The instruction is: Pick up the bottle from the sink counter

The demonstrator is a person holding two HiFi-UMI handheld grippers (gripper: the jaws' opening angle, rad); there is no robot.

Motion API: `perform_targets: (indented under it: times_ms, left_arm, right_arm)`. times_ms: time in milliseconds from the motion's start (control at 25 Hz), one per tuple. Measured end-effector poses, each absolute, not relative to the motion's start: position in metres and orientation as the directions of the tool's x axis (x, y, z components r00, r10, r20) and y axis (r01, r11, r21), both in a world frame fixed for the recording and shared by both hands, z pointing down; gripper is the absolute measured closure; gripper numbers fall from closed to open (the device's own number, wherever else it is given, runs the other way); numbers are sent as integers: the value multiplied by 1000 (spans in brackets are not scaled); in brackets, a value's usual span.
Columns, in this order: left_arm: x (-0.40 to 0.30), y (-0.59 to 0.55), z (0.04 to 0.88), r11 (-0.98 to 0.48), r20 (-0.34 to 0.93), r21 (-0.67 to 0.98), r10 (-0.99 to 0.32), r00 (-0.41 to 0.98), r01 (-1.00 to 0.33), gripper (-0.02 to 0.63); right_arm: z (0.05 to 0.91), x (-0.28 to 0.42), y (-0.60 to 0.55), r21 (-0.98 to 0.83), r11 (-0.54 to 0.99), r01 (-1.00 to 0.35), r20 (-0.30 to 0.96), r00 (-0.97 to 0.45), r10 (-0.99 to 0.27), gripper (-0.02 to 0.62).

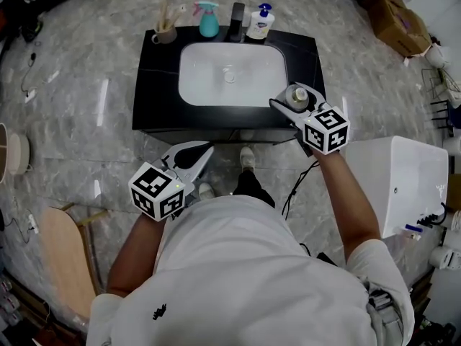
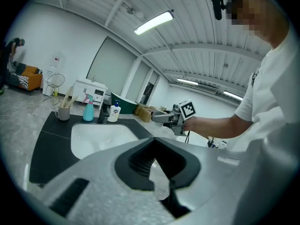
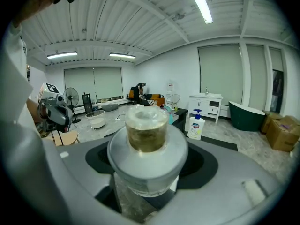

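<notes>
A small round bottle [image 1: 297,96] with a pale body and a clear, amber-filled cap sits between the jaws of my right gripper [image 1: 292,96], which is shut on it. In the head view it hangs over the right front corner of the black sink counter [image 1: 155,85]. The bottle [image 3: 147,149] fills the middle of the right gripper view, upright, with grey floor showing beneath it. My left gripper [image 1: 205,148] is held low in front of the counter, shut and holding nothing. In its own view the left gripper [image 2: 161,182] points over the basin.
At the back of the counter stand a cup of brushes [image 1: 165,29], a teal spray bottle [image 1: 209,19], a dark faucet [image 1: 237,21] and a pump soap bottle [image 1: 261,22]. The white basin [image 1: 230,74] fills the middle. A white unit [image 1: 403,186] stands right; a wooden stool [image 1: 65,258] stands left.
</notes>
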State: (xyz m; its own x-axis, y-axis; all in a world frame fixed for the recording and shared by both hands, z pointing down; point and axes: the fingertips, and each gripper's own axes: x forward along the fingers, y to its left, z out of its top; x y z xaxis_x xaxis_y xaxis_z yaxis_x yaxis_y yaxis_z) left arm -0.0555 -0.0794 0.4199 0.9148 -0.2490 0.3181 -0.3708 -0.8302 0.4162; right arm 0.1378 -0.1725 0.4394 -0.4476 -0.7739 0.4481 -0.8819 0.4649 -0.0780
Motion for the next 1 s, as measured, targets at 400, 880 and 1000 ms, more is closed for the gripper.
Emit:
perform_targets:
  times_ms: [400, 880, 1000]
  left_arm:
    - [-75, -66, 422, -836, 306, 419, -238, 922, -355, 601]
    - [-92, -63, 421, -832, 294, 416, -259, 920, -367, 601]
    - [-94, -63, 421, -830, 292, 419, -263, 920, -370, 601]
  right_arm:
    - [425, 104, -143, -83, 483, -872, 441, -467, -767, 239]
    - [413, 81, -131, -99, 504, -858, 439, -492, -752, 239]
    - [410, 78, -131, -99, 511, -854, 435, -499, -750, 239]
